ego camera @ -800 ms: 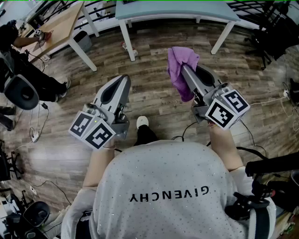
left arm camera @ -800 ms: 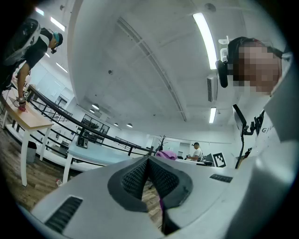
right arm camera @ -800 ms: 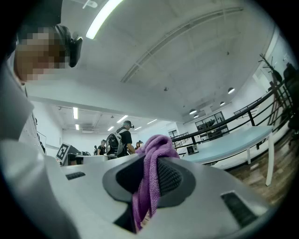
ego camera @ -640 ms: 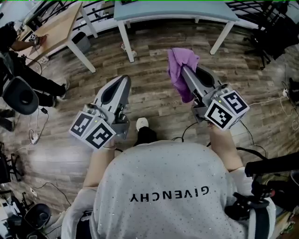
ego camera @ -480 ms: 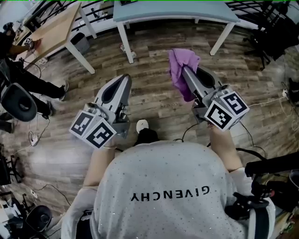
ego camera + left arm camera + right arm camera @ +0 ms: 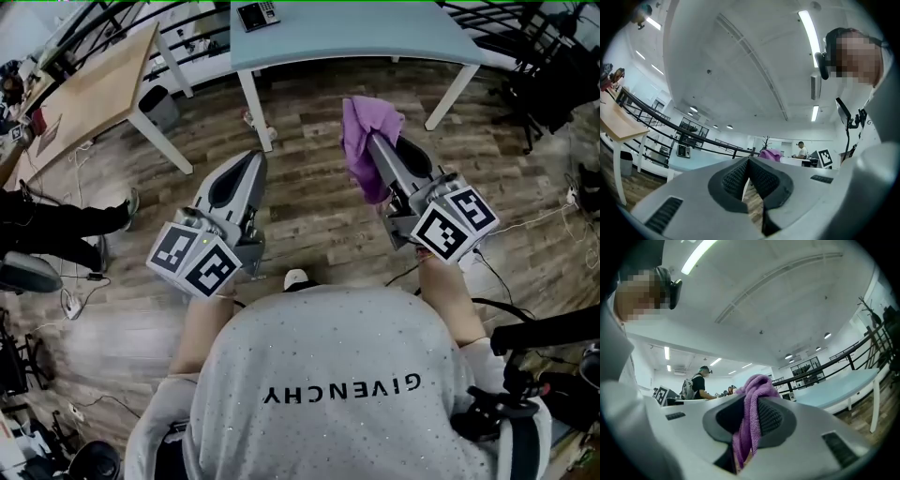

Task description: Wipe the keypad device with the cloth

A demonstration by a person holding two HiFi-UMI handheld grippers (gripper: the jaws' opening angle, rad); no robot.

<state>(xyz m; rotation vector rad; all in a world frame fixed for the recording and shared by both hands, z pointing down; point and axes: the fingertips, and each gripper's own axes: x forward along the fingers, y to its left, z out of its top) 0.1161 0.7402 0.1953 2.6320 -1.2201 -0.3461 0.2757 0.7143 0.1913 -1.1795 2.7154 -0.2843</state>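
The keypad device (image 6: 256,15) lies on the pale blue table (image 6: 356,28) at the top of the head view, well beyond both grippers. My right gripper (image 6: 371,139) is shut on a purple cloth (image 6: 366,141) that drapes over its tip; the same cloth (image 6: 752,416) hangs pinched between the right jaws in the right gripper view. My left gripper (image 6: 253,157) is shut with nothing in it, its jaws meeting in the left gripper view (image 6: 749,161). Both grippers point upward, held over the wooden floor in front of the table.
A wooden table (image 6: 89,94) stands at the upper left, with a seated person (image 6: 47,220) beside it. Cables (image 6: 75,272) trail on the floor at left. Black gear (image 6: 553,84) sits at the right edge. Another person (image 6: 696,383) stands far off.
The view has shifted so the blue table and the keypad device on it have come into sight at the top. Both grippers sit slightly nearer the table, the right still holding the cloth.
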